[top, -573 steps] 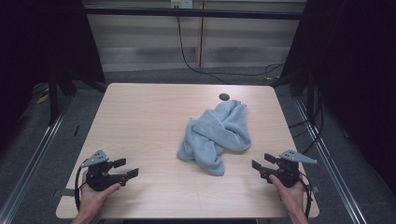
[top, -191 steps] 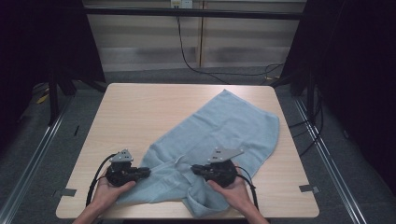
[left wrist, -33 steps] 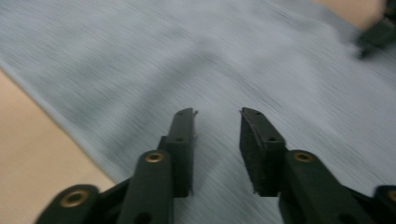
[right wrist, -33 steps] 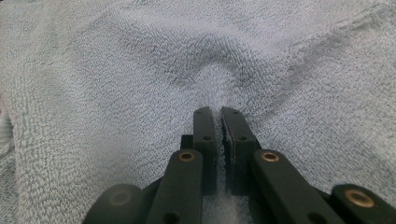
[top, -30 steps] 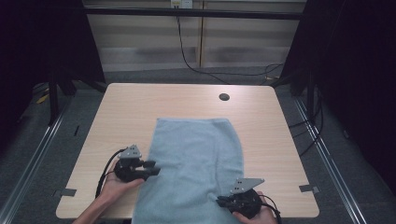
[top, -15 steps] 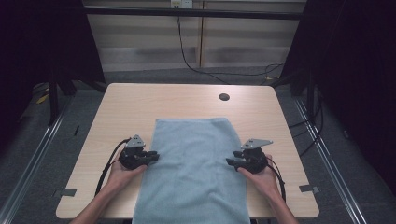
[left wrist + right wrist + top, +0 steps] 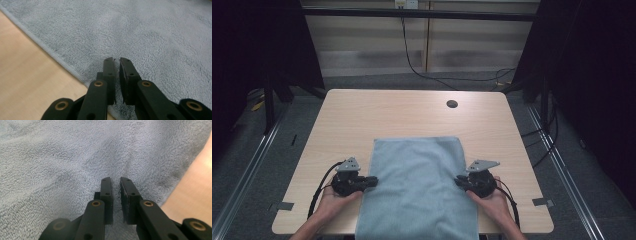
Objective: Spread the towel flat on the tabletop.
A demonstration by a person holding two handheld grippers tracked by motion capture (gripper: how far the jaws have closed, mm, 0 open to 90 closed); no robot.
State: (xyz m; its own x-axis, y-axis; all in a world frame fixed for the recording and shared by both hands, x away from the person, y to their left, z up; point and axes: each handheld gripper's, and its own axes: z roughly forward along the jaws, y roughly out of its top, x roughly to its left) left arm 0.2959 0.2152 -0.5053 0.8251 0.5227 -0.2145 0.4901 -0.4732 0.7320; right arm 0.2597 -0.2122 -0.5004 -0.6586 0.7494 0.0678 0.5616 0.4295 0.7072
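One blue towel (image 7: 417, 190) lies folded on one wooden table (image 7: 402, 115); two grippers, left gripper (image 7: 371, 180) and right gripper (image 7: 458, 181), have just been closing, each clenched on a towel edge.

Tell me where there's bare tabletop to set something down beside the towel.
Free: the whole far strip between the towel and the round hole, plus both far corners of the table. Crowded: the near edge, where the left gripper and right gripper flank the towel.
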